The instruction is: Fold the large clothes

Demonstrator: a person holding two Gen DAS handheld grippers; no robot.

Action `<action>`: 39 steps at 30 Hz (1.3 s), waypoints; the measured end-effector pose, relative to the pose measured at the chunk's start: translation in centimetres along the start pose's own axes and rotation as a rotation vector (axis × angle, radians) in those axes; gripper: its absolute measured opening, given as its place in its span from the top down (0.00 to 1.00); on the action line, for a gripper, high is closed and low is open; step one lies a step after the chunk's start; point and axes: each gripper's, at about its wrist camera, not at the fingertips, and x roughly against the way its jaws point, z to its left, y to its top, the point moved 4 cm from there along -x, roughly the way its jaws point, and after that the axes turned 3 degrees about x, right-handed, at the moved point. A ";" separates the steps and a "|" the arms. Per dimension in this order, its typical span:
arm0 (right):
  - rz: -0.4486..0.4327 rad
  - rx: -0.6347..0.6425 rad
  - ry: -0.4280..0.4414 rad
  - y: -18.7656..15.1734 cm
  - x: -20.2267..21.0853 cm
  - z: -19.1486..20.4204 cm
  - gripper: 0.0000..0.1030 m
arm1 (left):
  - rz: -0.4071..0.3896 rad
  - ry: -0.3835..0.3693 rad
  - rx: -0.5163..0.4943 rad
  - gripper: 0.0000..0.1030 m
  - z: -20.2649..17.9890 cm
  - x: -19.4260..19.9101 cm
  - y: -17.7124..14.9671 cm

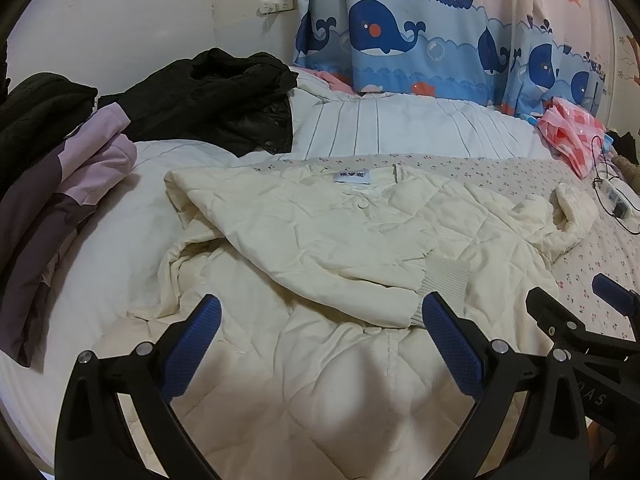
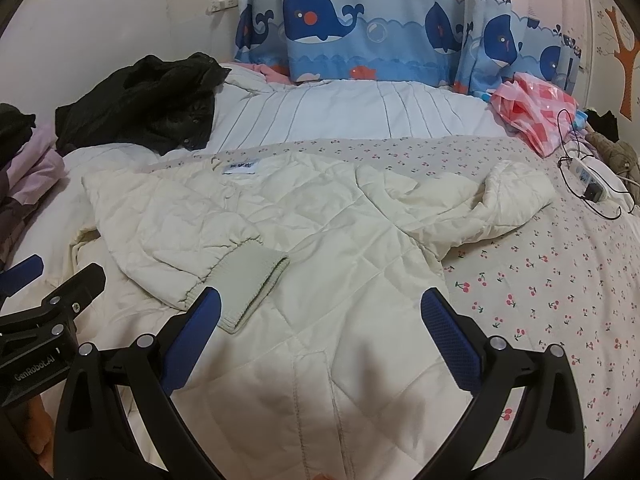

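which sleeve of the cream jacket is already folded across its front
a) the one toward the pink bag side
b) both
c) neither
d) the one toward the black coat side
d: that sleeve lies across the jacket with its ribbed cuff on the front; the other sleeve is spread out on the cherry sheet.

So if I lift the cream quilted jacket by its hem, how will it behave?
The cream quilted jacket will probably sag; it lies rumpled and creased. Puffy quilting suggests it's light for its bulk. The folded-over sleeve with the ribbed cuff may slide off.
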 end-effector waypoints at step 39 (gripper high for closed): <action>0.170 -0.838 -0.139 5.8 -17.6 -39.3 0.06 | 0.070 -0.094 0.138 0.06 0.5 -3.1 0.2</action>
